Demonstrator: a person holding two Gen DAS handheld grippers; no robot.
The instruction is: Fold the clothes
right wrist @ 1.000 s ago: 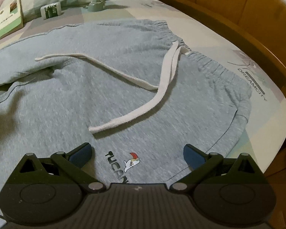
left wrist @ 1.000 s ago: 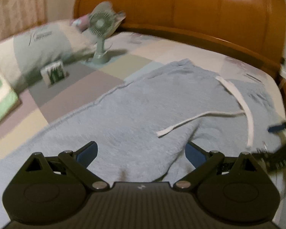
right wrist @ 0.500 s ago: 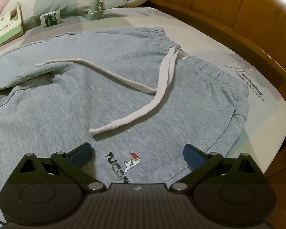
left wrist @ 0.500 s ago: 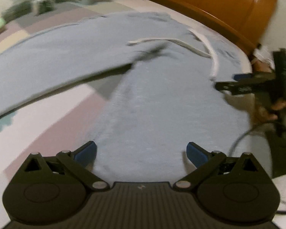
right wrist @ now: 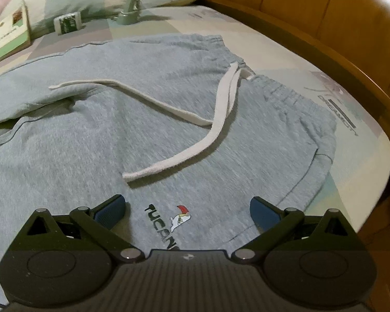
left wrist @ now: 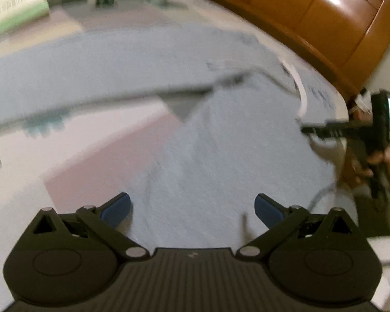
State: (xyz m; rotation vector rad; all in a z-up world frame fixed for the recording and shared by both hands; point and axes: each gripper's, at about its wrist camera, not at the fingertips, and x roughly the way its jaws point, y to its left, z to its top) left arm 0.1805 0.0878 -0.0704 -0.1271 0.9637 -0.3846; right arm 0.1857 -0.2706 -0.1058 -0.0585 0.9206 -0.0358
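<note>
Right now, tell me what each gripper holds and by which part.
Nothing. The left gripper and right gripper are both open over the grey sweatpants, gripping no fabric.

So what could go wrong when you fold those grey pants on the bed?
The loose white drawstring sprawls across the grey sweatpants, so it may get trapped in a fold or snag an open finger of the right gripper. The left gripper, also open, views the scene through blur, so it might pinch the patchwork bedsheet beside the leg instead of fabric.
</note>
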